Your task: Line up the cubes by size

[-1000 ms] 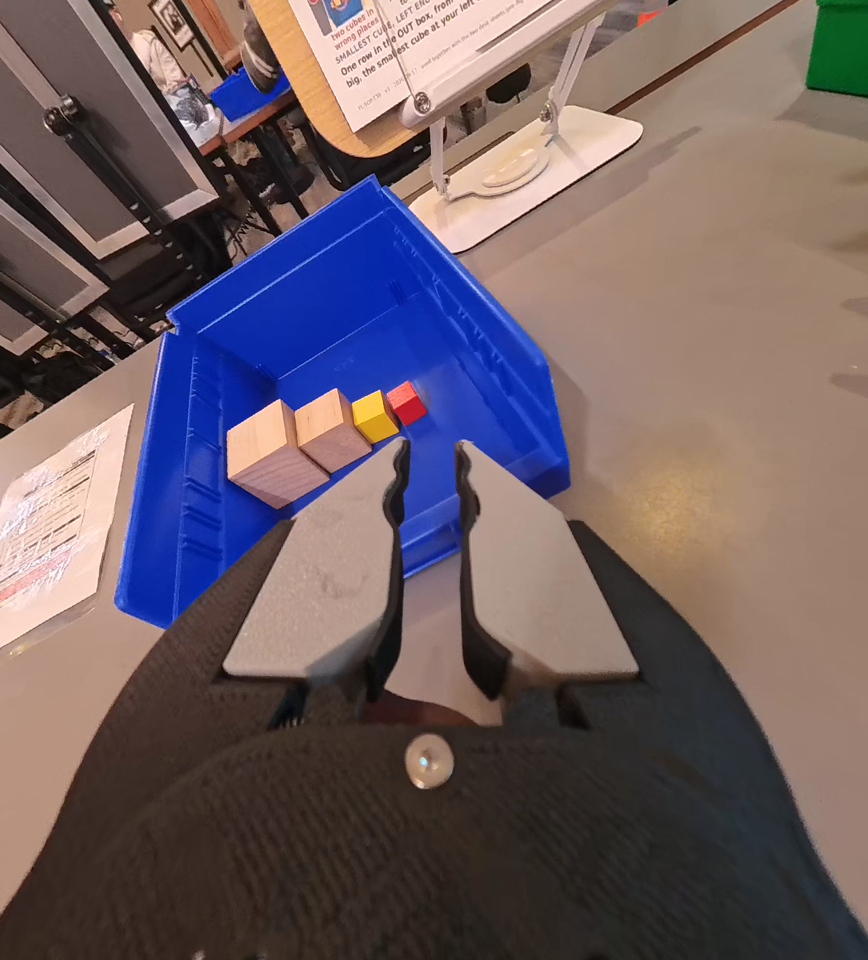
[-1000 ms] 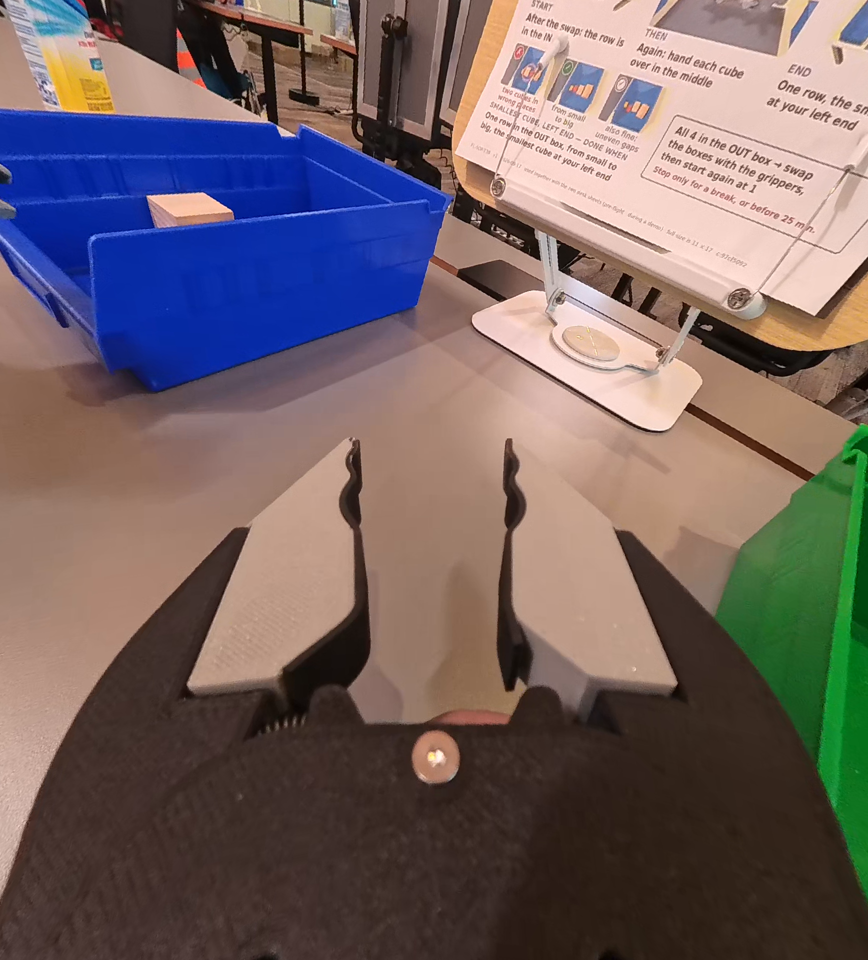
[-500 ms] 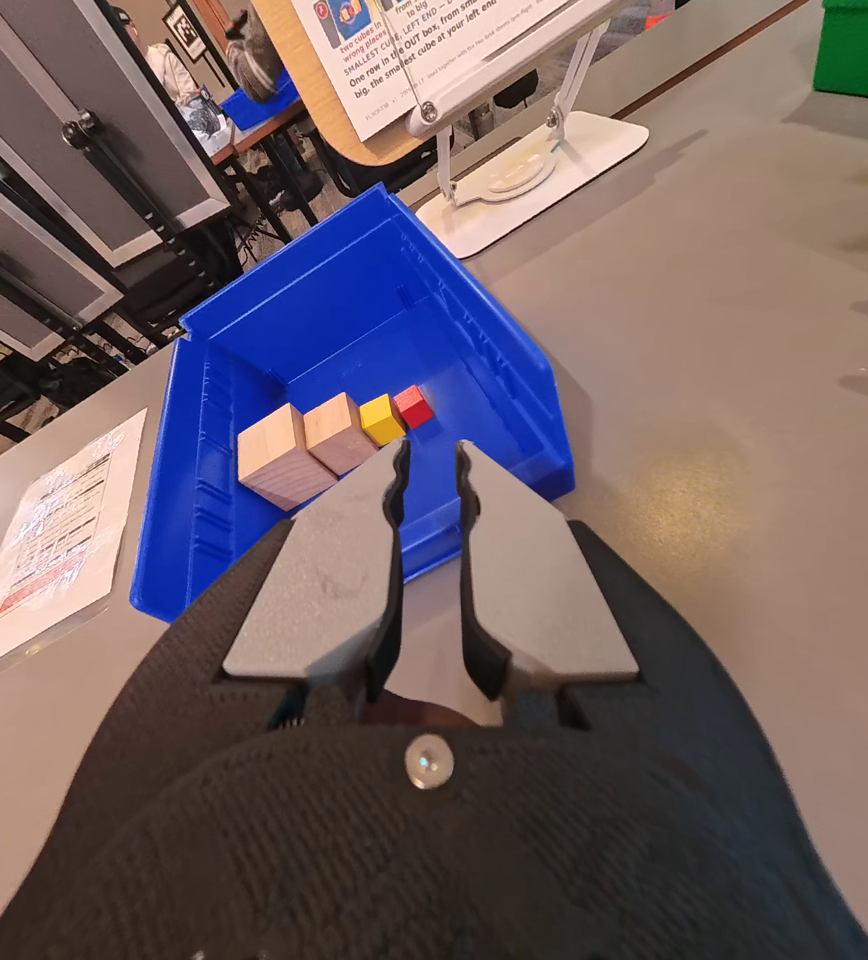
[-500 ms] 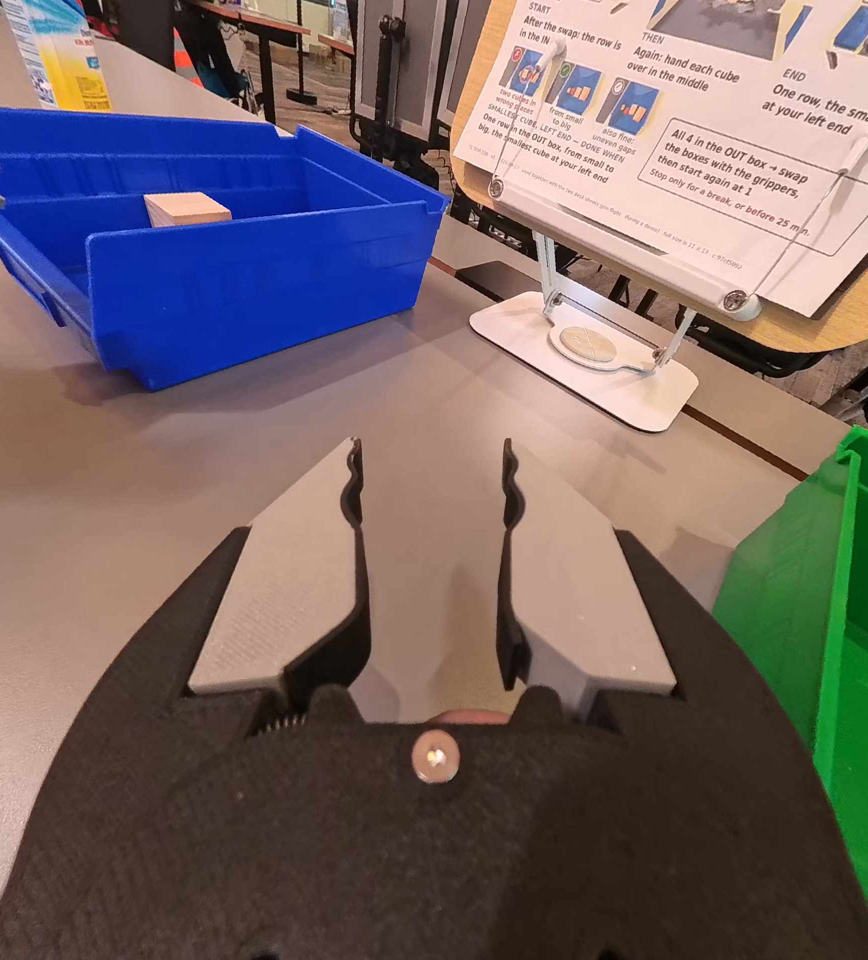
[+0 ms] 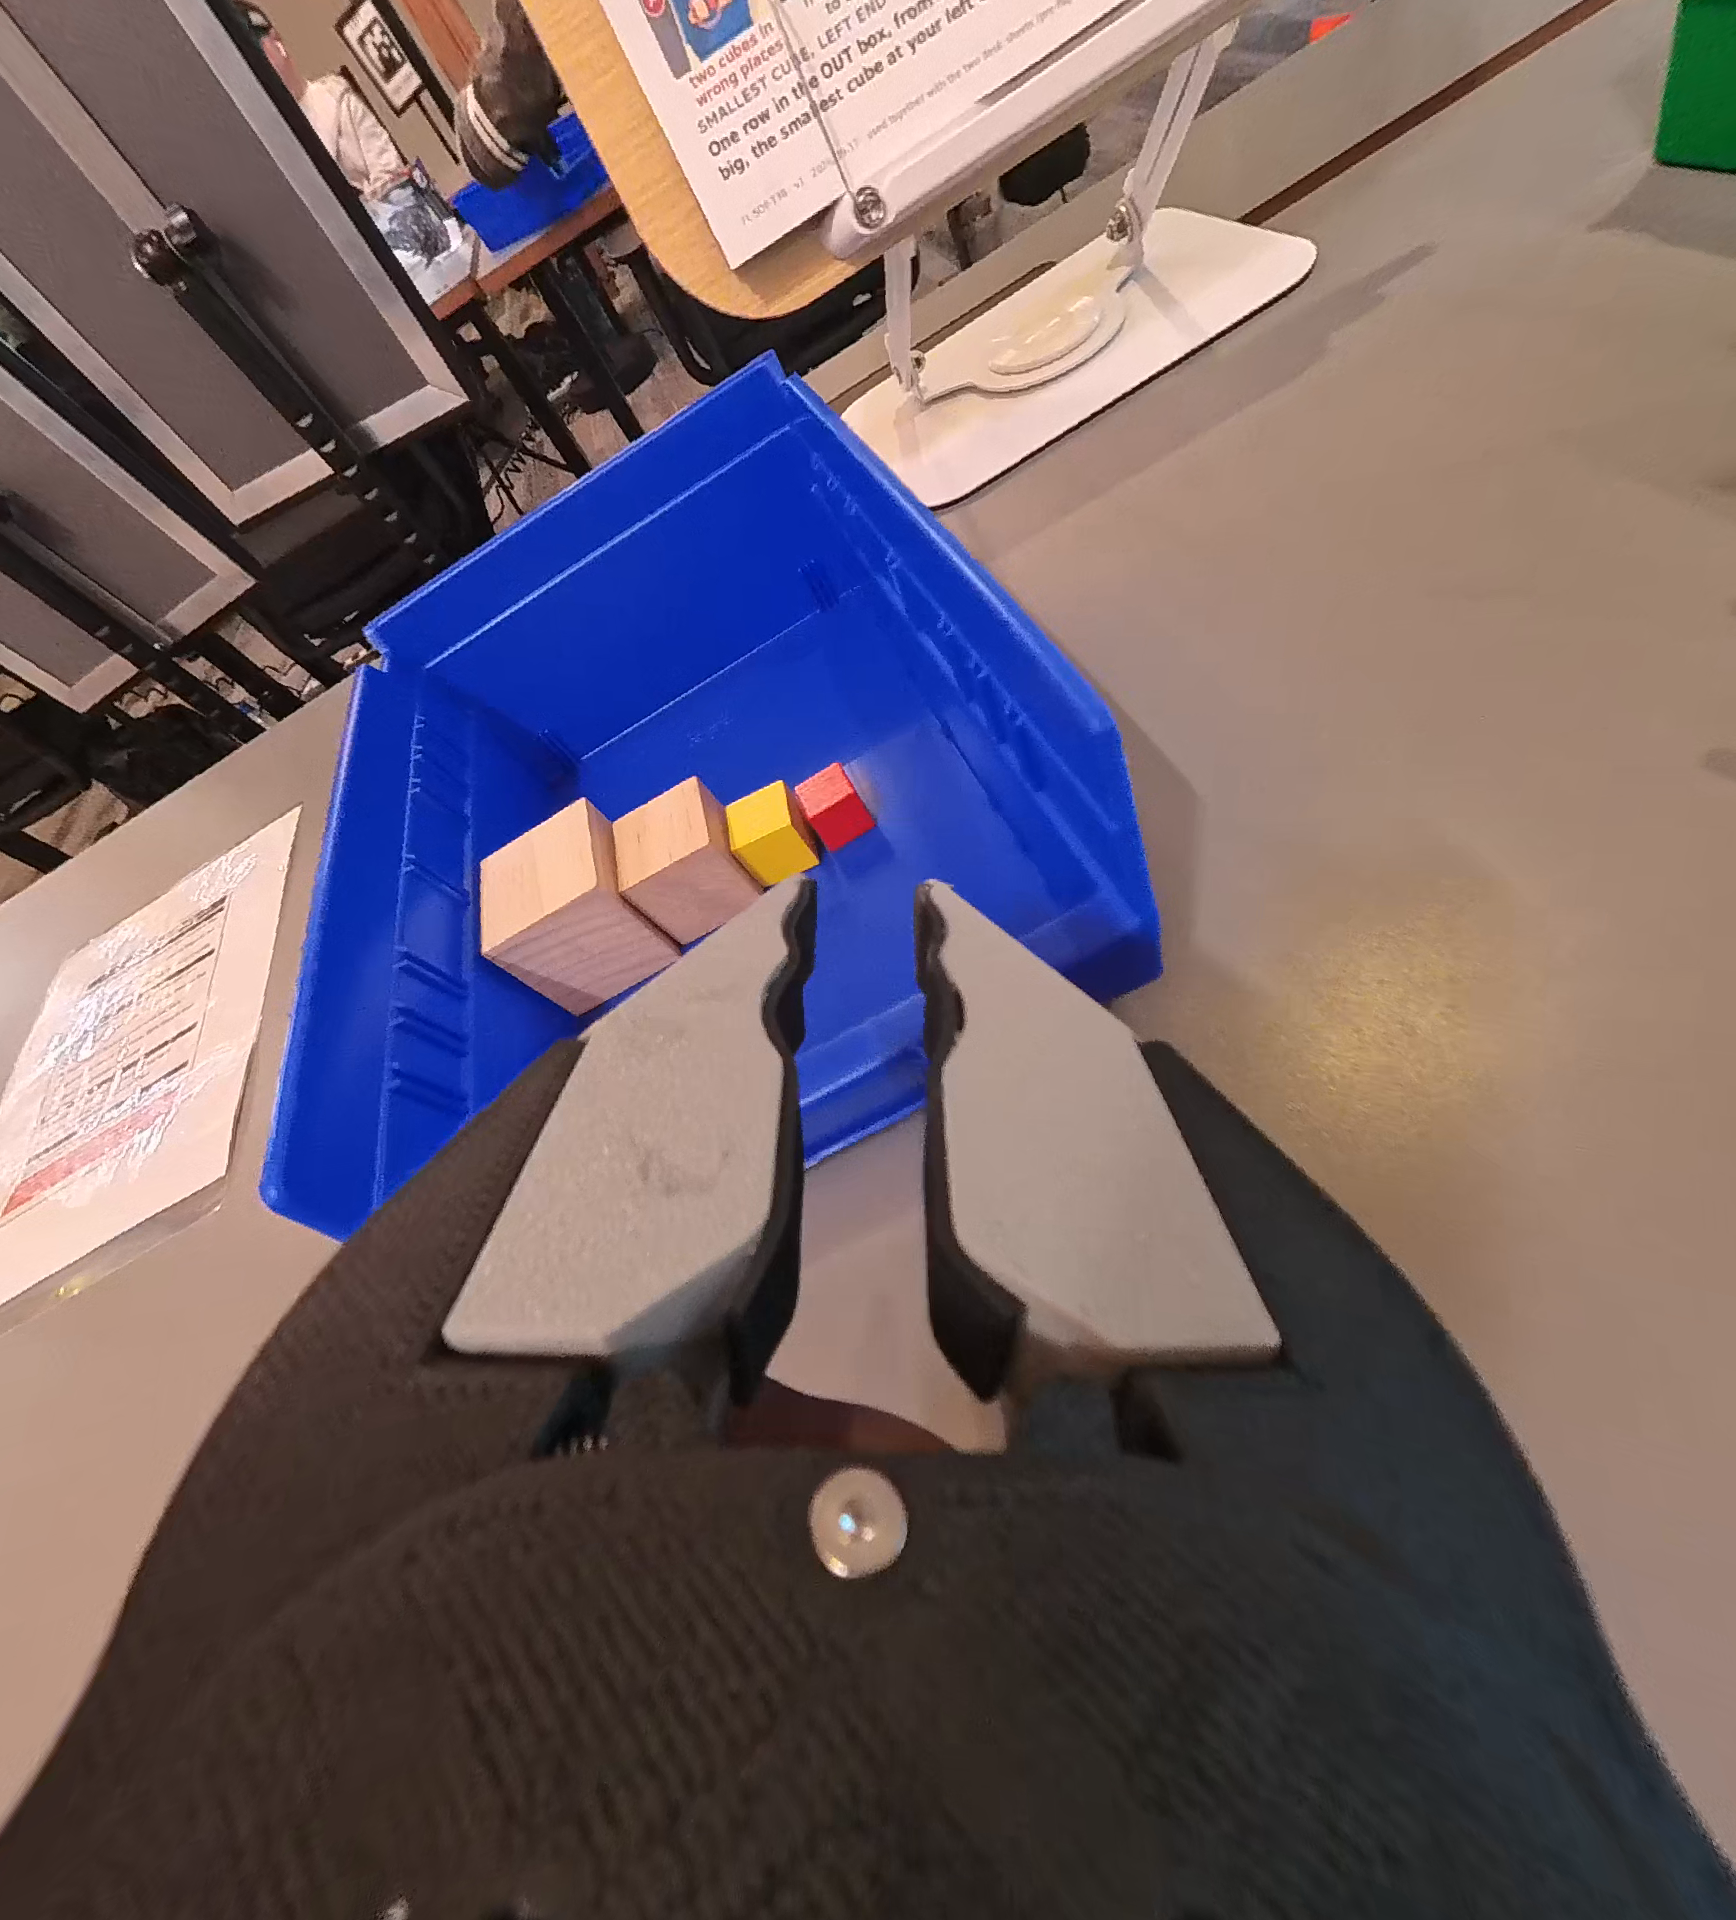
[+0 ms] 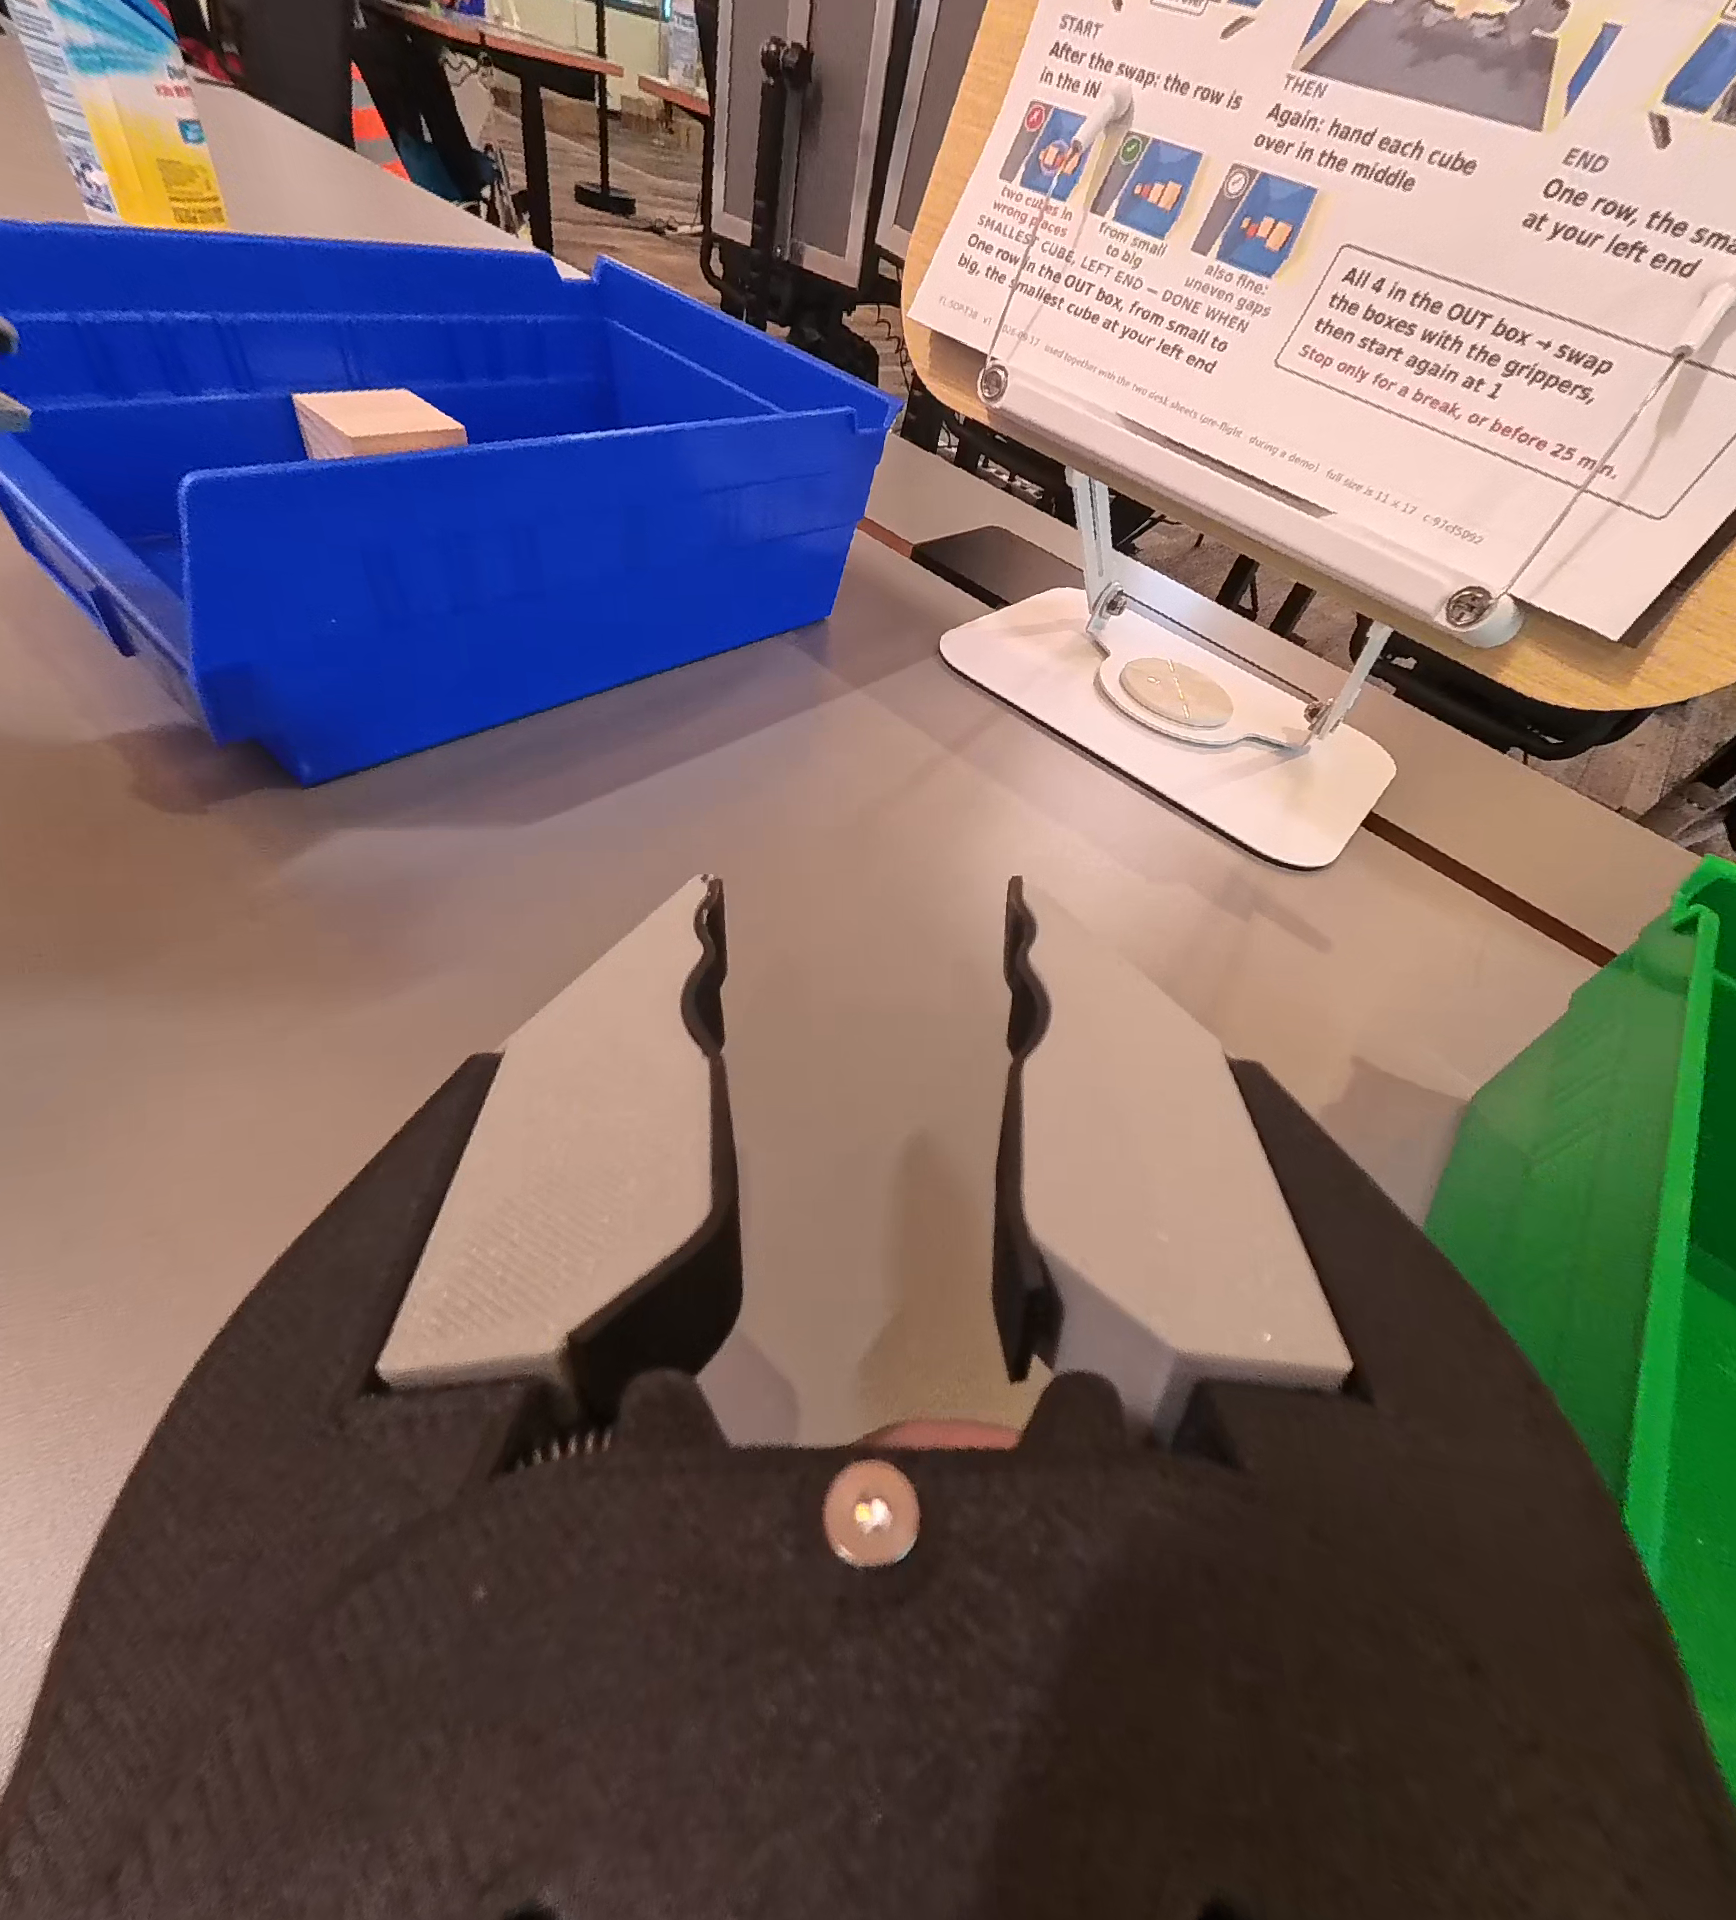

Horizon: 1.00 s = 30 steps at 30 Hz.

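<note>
Hovering above the grey desk [image 5: 1466, 727], left gripper [image 5: 864, 894]: jaws slightly parted, empty, tips over the near wall of one blue plastic bin [image 5: 1030, 665]. Inside, four cubes in one touching row: large pale wooden cube [image 5: 557, 899], smaller wooden cube [image 5: 682, 862], yellow cube [image 5: 770, 842], small red cube [image 5: 838, 805]. Right gripper [image 6: 864, 904]: spread wide, empty, low over bare desk. One green plastic bin [image 6: 1695, 1195], cut off at the frame edge. One white stand [image 6: 1176, 717] bearing a printed instruction sheet [image 6: 1363, 239].
</note>
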Each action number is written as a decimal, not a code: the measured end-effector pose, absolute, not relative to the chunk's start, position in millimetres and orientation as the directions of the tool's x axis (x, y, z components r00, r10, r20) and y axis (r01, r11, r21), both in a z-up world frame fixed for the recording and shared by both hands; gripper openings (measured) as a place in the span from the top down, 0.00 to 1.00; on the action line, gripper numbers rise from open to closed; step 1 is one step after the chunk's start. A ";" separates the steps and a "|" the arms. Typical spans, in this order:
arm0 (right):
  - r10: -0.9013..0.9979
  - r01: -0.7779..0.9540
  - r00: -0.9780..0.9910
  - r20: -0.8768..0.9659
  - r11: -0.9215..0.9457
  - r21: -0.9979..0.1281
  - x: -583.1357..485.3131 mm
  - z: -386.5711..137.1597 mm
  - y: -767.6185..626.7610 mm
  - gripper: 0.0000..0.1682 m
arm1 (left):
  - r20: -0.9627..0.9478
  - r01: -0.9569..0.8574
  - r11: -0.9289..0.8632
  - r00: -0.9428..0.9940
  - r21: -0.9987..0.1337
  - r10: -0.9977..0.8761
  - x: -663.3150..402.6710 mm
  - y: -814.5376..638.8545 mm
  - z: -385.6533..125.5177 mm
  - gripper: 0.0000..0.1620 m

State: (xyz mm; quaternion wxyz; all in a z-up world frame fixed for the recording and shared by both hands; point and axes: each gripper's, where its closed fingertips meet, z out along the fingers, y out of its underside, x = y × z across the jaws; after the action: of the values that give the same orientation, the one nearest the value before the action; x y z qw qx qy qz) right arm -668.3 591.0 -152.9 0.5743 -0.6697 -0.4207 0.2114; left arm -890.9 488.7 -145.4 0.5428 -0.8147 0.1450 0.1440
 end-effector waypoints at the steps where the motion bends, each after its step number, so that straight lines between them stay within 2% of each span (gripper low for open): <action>1: 0.806 0.320 0.557 0.201 0.015 -0.947 -668.2 -152.6 591.0 0.70 | -0.384 -0.382 -0.369 0.921 -0.847 -0.070 -892.8 489.0 -145.1 0.89; 5: 0.807 0.318 0.556 0.201 0.017 -0.948 -668.3 -151.8 590.4 0.70 | -0.330 -0.302 -0.357 0.944 -0.884 0.020 -907.6 491.6 -139.4 0.79; 6: 0.807 0.318 0.555 0.202 0.018 -0.948 -668.5 -151.9 590.4 0.69 | -0.315 -0.277 -0.350 0.948 -0.895 0.054 -913.1 492.3 -137.3 0.74; 8: 0.808 0.319 0.554 0.203 0.019 -0.948 -668.8 -151.8 590.0 0.69 | -0.285 -0.232 -0.346 0.952 -0.909 0.109 -923.2 493.5 -135.9 0.56; 10: 0.808 0.319 0.552 0.205 0.022 -0.947 -669.3 -151.5 589.3 0.70 | -0.267 -0.208 -0.363 0.956 -0.908 0.120 -927.7 494.6 -140.2 0.50; 13: 0.809 0.323 0.549 0.209 0.025 -0.946 -670.2 -152.0 588.6 0.69 | -0.250 -0.188 -0.370 0.960 -0.910 0.125 -931.6 498.0 -143.3 0.47; 23: 0.810 0.323 0.542 0.226 0.048 -0.945 -671.9 -147.8 585.0 0.69 | -0.166 -0.104 -0.379 0.977 -0.920 0.134 -940.0 518.7 -149.8 0.47; 30: 0.812 0.334 0.534 0.234 0.052 -0.941 -673.7 -149.7 583.7 0.69 | -0.196 -0.127 -0.441 0.974 -0.888 0.115 -945.2 541.0 -169.6 0.46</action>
State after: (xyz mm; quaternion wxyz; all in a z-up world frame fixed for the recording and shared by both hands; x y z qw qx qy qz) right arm -673.7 583.7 -149.7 0.5792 -0.6570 -0.4363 0.2063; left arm -945.2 541.0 -169.6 0.5286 -0.8411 0.0034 0.1145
